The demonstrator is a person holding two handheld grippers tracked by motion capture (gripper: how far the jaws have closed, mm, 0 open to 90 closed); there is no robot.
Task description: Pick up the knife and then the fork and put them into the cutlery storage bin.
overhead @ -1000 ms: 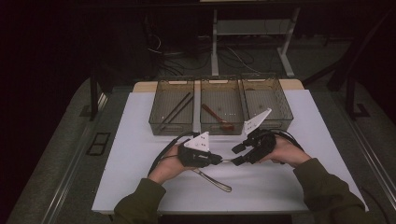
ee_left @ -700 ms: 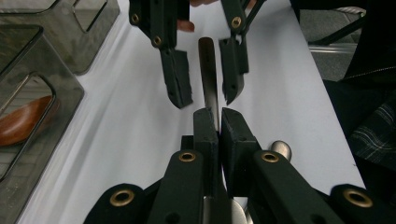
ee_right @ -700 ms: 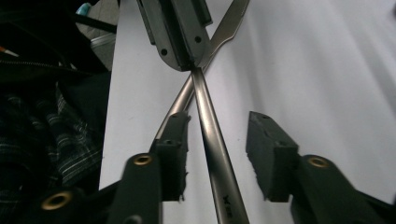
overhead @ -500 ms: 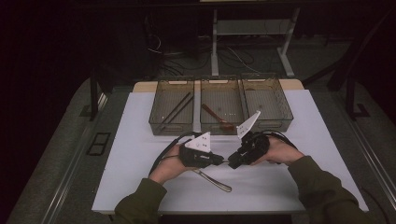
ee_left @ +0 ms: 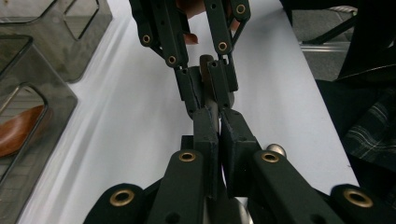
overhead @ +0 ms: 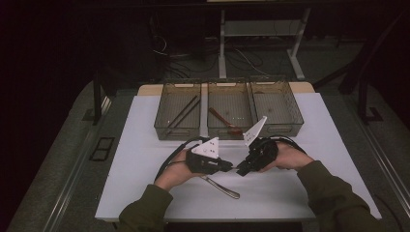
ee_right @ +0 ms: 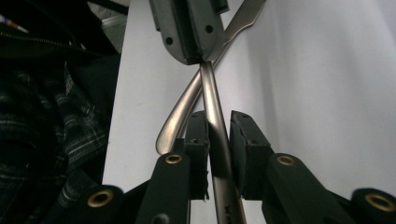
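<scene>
Closing your right tongs [overhead: 240, 170] on the silver metal utensil handle [ee_right: 219, 154].
Left tongs [overhead: 227, 166] already clamp it, so you're handing over; right jaws have just narrowed.

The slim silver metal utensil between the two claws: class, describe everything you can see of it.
The slim silver metal utensil is a narrow, polished bar with both ends hidden. It spans the two claws, crossing above a second silver utensil that lies on the white table. The left claw clamps one part. The right claw, whose jaws have just been closing, grips another.
</scene>
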